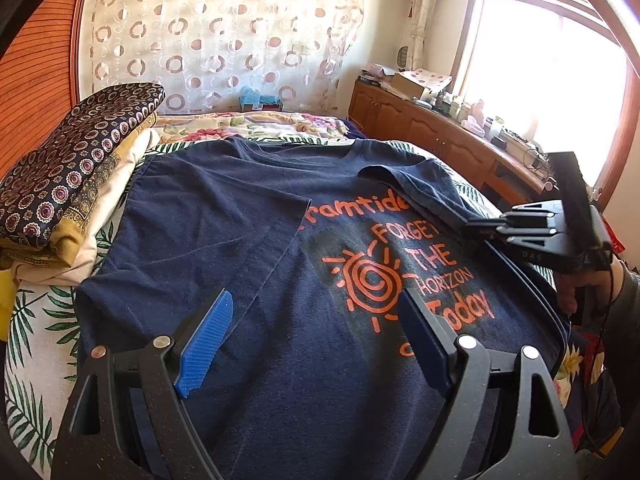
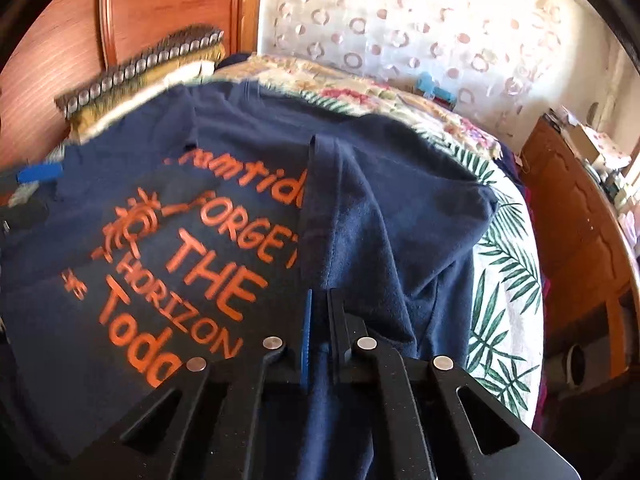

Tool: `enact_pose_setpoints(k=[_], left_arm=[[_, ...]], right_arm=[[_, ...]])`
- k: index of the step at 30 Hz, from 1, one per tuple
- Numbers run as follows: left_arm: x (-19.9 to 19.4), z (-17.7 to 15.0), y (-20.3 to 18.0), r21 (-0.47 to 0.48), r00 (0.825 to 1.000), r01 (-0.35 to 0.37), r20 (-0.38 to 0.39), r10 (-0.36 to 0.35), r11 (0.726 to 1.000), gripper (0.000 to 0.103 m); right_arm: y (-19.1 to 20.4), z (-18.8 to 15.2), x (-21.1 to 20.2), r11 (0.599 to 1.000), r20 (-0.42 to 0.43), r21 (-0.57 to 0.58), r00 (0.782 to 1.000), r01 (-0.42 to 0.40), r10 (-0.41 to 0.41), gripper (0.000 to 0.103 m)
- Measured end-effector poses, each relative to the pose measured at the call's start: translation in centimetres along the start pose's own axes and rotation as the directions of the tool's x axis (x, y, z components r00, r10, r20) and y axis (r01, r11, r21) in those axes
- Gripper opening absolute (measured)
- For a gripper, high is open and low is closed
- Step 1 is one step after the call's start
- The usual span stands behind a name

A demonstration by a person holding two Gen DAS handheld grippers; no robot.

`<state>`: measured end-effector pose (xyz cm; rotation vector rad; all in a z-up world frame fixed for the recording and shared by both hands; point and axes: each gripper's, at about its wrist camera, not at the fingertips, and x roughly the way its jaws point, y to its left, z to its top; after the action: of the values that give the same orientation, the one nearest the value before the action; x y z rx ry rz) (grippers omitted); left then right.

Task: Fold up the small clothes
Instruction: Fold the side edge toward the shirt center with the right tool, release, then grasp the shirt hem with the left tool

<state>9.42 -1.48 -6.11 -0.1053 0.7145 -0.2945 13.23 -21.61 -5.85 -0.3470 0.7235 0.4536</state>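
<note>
The navy T-shirt [image 1: 248, 240] lies spread on the leaf-print bedsheet [image 1: 36, 320]. The left tongs [image 1: 316, 336] hover spread wide above its lower half; the right tongs [image 2: 318, 320] pinch its folded-over edge.

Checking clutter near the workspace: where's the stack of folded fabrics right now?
In the left wrist view the stack of folded fabrics sits at the left edge of the bed, beside the navy T-shirt and against the wooden panel.

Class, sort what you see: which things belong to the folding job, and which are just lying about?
Job: navy T-shirt; right gripper shut on its edge; left gripper open above it.

Lying about: folded fabric stack; floral blanket; cluttered cabinet.
</note>
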Motion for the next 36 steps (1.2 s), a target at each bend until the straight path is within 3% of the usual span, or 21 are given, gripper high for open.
enact_pose_setpoints(k=[5, 11, 13, 14, 17, 20, 26, 28, 33, 36], left_arm=[[0.0, 0.0, 0.0, 0.001, 1.0, -0.002, -0.001, 0.002, 1.0, 0.085], [0.0, 0.0, 0.0, -0.001, 1.0, -0.003, 0.002, 0.003, 1.0, 0.085], [0.0, 0.0, 0.1, -0.002, 1.0, -0.006, 0.001, 0.006, 1.0, 0.085], [0.1, 0.1, 0.2, -0.002, 1.0, -0.008, 0.0, 0.008, 1.0, 0.085], [-0.2, 0.4, 0.6, 0.004, 1.0, -0.026, 0.007, 0.026, 1.0, 0.085], [-0.7, 1.2, 1.8, 0.014, 0.998, -0.054, 0.026, 0.053, 0.998, 0.085], [-0.2, 4.5, 4.7, 0.077, 0.991, -0.129, 0.029, 0.127, 0.989, 0.085], [0.6, 5.7, 5.7, 0.093, 0.991, -0.136, 0.011, 0.136, 0.986, 0.08], [4.1, 9.5, 8.4, 0.099, 0.986, -0.142, -0.075, 0.15, 0.985, 0.068], [6.6, 11.3, 9.9, 0.099, 0.97, -0.186, -0.138, 0.199, 0.977, 0.064]], right_arm=[[0.5, 0.2, -1.9, 0.997, 0.066, 0.019, 0.995, -0.072, 0.07, 0.006], [1.9, -0.7, -1.6, 0.988, 0.031, -0.015, 0.988, -0.154, 0.154, 0.006], [2.1, -0.8, -1.5, 0.987, 0.016, -0.031, 0.987, -0.158, 0.158, 0.015], [2.2, -0.9, -1.3, 0.989, 0.016, -0.036, 0.989, -0.143, 0.144, 0.027], [1.3, -0.6, -1.6, 0.99, 0.03, -0.01, 0.99, -0.141, 0.141, 0.04], [0.4, -0.4, -1.7, 0.996, 0.051, 0.017, 0.995, -0.09, 0.089, 0.054], [-2.8, 0.3, -0.6, 0.995, 0.075, 0.095, 0.997, 0.012, -0.019, 0.06], [-4.2, 0.6, 0.2, 0.991, 0.073, 0.123, 0.995, 0.055, -0.064, 0.06], [-7.5, 1.5, 2.5, 0.978, 0.052, 0.187, 0.993, 0.095, -0.106, 0.06], [-8.8, 2.3, 4.1, 0.971, 0.039, 0.211, 0.992, 0.111, -0.121, 0.061]])
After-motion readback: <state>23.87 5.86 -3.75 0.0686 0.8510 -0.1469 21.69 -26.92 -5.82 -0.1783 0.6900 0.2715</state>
